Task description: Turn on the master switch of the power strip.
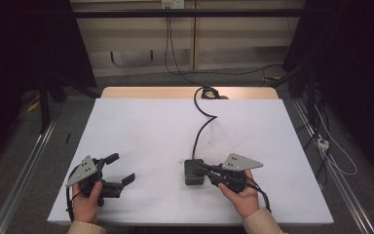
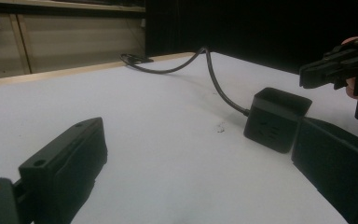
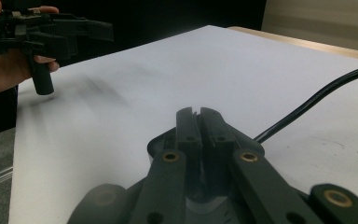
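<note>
A black power cube (image 1: 191,174) sits on the white table (image 1: 151,126) toward the front, slightly right of centre. Its black cable (image 1: 202,127) runs to the back edge. My right gripper (image 1: 200,167) reaches over the cube's top from the right. In the right gripper view its jaws (image 3: 196,116) stand shut tip to tip with nothing visible between them, and the cube's edge (image 3: 160,143) shows beneath. My left gripper (image 1: 121,167) rests at the front left, open and empty. Its jaws stand wide apart (image 2: 198,128), facing the cube (image 2: 275,121) from a distance.
The cable (image 2: 214,79) coils at the table's wooden back edge (image 1: 190,92). Metal rails (image 1: 24,170) run along both sides of the table. More cables (image 1: 331,146) lie on the floor at the right. Bare white surface lies between the two grippers.
</note>
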`<state>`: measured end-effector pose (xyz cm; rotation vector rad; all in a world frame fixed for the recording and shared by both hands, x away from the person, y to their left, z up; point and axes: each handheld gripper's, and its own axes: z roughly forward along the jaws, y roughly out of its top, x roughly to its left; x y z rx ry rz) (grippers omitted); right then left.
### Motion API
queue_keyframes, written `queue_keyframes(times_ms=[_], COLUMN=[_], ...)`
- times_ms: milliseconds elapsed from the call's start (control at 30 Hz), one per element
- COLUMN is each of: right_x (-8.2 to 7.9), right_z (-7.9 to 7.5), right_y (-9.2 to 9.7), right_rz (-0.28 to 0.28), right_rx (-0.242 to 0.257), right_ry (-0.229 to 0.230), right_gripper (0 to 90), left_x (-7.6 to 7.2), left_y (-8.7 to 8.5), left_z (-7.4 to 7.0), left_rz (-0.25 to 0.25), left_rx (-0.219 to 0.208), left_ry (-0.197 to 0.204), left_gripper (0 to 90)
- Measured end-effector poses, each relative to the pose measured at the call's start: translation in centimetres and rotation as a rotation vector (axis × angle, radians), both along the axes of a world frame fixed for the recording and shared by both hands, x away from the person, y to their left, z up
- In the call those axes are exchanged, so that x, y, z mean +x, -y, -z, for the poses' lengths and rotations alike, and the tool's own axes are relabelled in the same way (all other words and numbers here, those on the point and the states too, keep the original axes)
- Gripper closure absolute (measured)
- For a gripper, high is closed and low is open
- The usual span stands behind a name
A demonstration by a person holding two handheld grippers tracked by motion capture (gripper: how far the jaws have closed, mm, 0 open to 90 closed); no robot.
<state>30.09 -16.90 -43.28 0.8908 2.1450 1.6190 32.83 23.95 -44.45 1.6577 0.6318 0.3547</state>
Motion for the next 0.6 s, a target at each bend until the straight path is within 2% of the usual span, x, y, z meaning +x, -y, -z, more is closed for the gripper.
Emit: queue_keyframes(times_ms=[600], right_x=[0.3], right_z=[0.2], right_y=[-1.2], right_rz=[-0.017], right_rx=[-0.032], right_ry=[-0.006], right_gripper=[90.0], left_x=[0.0], left_y=[-0.1], left_z=[0.0], left_rz=[0.000], left_rx=[-0.002], left_ry=[-0.004], left_gripper=[2.9])
